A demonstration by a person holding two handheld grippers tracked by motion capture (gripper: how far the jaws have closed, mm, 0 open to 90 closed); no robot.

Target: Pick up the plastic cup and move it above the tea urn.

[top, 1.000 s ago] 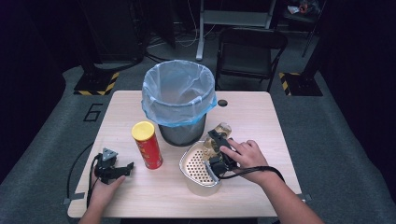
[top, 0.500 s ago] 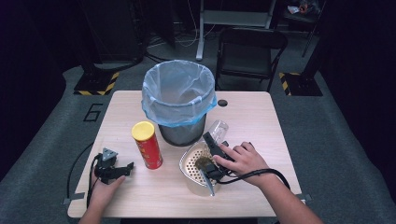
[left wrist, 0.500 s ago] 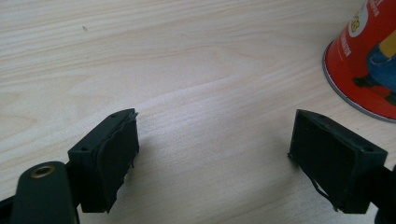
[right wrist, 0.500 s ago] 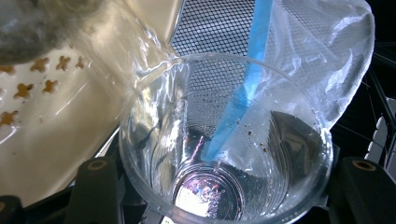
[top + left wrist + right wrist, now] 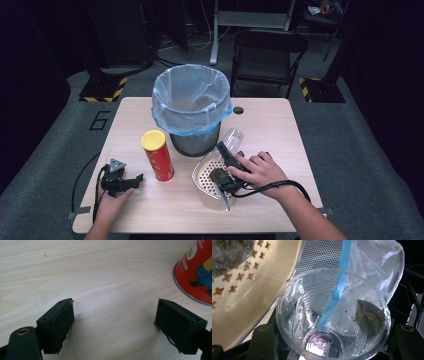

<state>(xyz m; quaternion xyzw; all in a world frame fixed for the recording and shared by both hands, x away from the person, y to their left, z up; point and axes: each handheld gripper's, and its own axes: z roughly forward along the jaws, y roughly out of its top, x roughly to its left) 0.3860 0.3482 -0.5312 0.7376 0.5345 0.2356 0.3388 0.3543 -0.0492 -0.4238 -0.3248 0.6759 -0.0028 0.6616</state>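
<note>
A clear plastic cup (image 5: pixel 333 315) is held between the jaws of the right gripper (image 5: pixel 231 159), which stand on either side of its wall in the right gripper view; the cup's open mouth faces the camera, and dark specks are seen on its inner wall. In the high view, the cup (image 5: pixel 232 137) is seen lying tilted just in front of the mesh bin (image 5: pixel 192 107), near the middle of the desk (image 5: pixel 280 130), with the right hand (image 5: pixel 260 170) behind the gripper.

A cream perforated basket (image 5: pixel 210 177) is placed just beside the cup, toward the desk's near edge; a dark lump of something (image 5: pixel 219 175) lies in it, and what it is cannot be told. In the right gripper view, the basket's wall (image 5: pixel 249 295) appears to meet the cup's rim at the left, though actual contact cannot be confirmed.

The bin is lined with a pale blue bag (image 5: pixel 165 107) and is set toward the far edge, at the middle of the desk. A red can with a yellow lid (image 5: pixel 157 155) is stood upright to the left of the bin.

The left gripper (image 5: pixel 120 181) is rested on the desk near the near-left corner, under the left hand (image 5: pixel 111 202). Its jaws are spread wide over bare wood in the left gripper view, with nothing between them; the base of the red can (image 5: pixel 196 272) is seen just beyond the jaw at the right of that view.
</note>
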